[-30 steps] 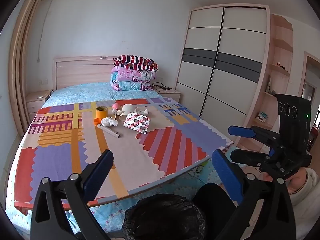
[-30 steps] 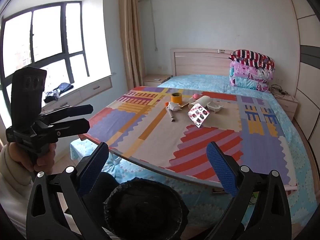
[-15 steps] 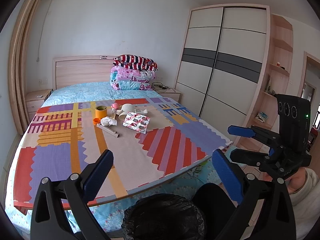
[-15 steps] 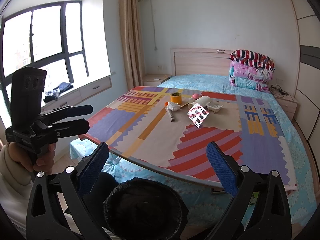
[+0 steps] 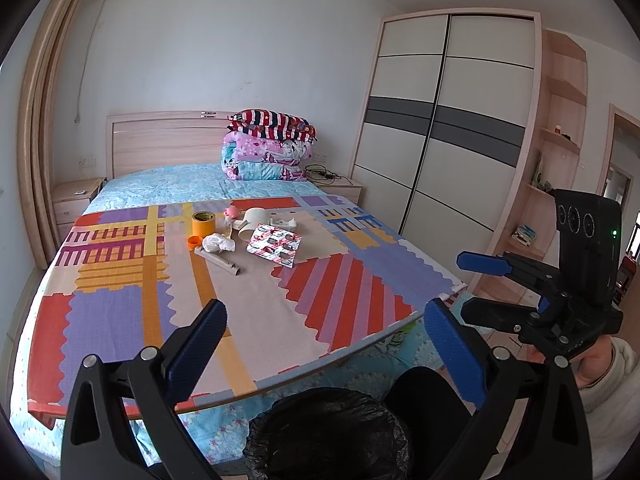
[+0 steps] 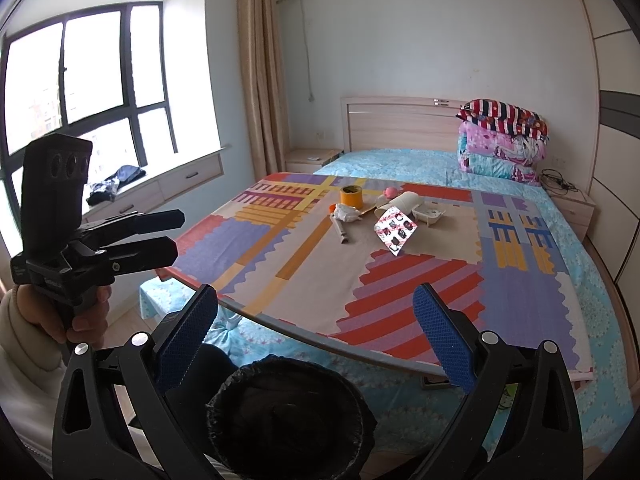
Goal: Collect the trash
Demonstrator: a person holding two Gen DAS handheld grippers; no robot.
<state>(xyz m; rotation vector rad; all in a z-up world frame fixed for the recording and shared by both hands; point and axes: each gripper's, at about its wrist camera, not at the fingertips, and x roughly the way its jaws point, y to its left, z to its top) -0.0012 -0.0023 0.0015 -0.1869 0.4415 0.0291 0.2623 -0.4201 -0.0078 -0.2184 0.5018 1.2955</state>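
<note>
Trash cluster (image 5: 244, 236) lies well ahead of both grippers on the mat (image 5: 256, 304), beyond either pair of spread empty fingers, left gripper (image 5: 324, 344) and right gripper (image 6: 320, 336) about equally far, bin (image 6: 288, 412) just below them.

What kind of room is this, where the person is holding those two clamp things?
A home bedroom, almost certainly. A bed with a wooden headboard takes up most of the room, folded quilts are stacked at its head, and a tall sliding-door wardrobe stands along one wall.
</note>
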